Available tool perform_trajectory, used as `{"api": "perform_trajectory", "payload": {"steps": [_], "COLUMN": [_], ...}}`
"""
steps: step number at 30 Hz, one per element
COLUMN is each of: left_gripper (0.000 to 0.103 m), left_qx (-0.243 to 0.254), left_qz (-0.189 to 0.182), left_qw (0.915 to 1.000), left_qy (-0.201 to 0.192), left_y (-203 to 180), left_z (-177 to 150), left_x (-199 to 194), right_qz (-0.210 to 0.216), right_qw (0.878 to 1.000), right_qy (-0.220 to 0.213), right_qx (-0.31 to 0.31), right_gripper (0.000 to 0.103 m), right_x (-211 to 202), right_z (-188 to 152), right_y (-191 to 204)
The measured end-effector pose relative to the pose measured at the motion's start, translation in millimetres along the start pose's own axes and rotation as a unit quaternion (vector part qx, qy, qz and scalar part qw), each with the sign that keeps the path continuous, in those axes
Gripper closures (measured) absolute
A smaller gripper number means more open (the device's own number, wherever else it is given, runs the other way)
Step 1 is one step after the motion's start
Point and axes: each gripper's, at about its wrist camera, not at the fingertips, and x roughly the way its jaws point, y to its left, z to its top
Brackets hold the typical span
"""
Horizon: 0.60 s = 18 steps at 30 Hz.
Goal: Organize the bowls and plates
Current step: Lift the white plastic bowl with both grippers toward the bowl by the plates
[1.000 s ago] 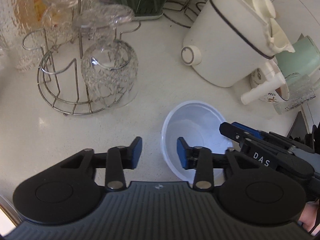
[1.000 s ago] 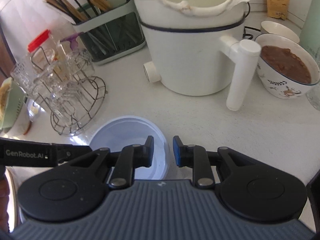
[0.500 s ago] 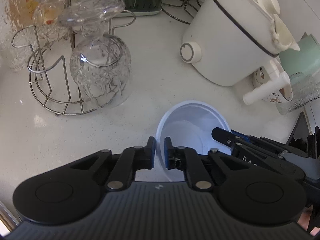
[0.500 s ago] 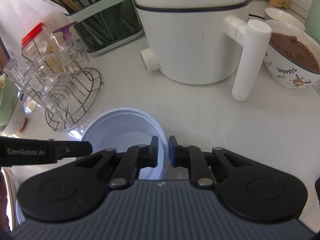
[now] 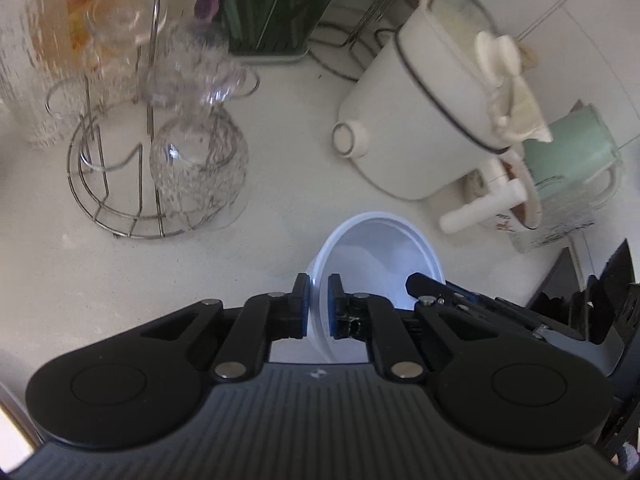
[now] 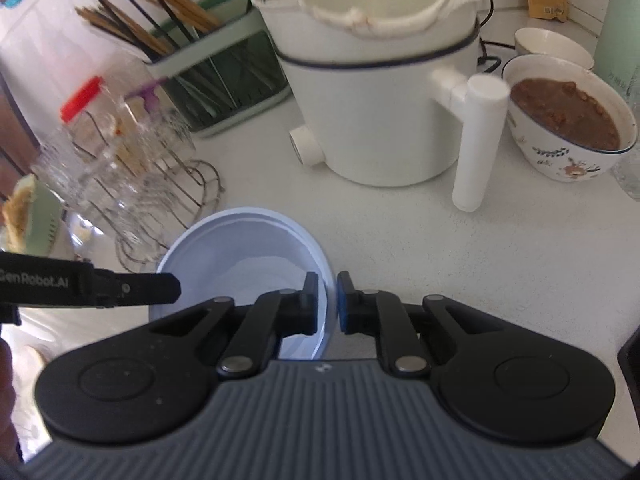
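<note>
Left wrist view, nearest first: the left gripper (image 5: 318,305) has its two blue-padded fingers pressed on the near-left rim of the pale blue bowl (image 5: 380,252), one pad inside the wall and one outside. The bowl tilts, its opening turned toward the camera. At its right side the right gripper (image 5: 420,284) reaches in, black finger over the rim. Beyond, on the white countertop (image 5: 280,160), a wire glass rack (image 5: 120,200) with upturned glasses stands to the left, a white cooking pot (image 5: 420,120) to the right, and a green utensil holder (image 5: 272,20) at the back.

From the right wrist, the right gripper (image 6: 328,300) is clamped the same way on the bowl's right rim — the wall sits between its pads — while the left gripper (image 6: 160,286) enters from the left edge onto the opposite rim. So the bowl (image 6: 240,248) hangs between both grippers, in front of the pot (image 6: 372,92) and beside the rack (image 6: 160,200). Farther right stands a patterned bowl of brown food (image 6: 568,120), just beside the pot's white handle (image 6: 476,140), with a smaller white bowl (image 6: 552,46) behind it — and chopsticks (image 6: 152,12) stick up from the holder at the back left.
</note>
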Motion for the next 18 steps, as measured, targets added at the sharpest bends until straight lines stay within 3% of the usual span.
{"api": "perform_trajectory", "payload": {"steps": [12, 18], "left_gripper": [0.093, 0.093], "left_qx": [0.01, 0.035], "left_qz": [-0.026, -0.011], "left_qw": [0.9993, 0.9986], "left_qy": [-0.026, -0.038], "left_y": [-11.6, -17.0], "left_z": [-16.7, -23.9], "left_x": [-48.8, -64.5], "right_qz": [0.012, 0.025], "right_qw": [0.999, 0.998], "right_qy": [-0.038, -0.053], "right_qx": [0.021, 0.027], "right_gripper": [0.09, 0.09], "right_x": [-50.1, -68.5], "right_z": [-3.2, -10.8], "right_y": [5.3, 12.6]}}
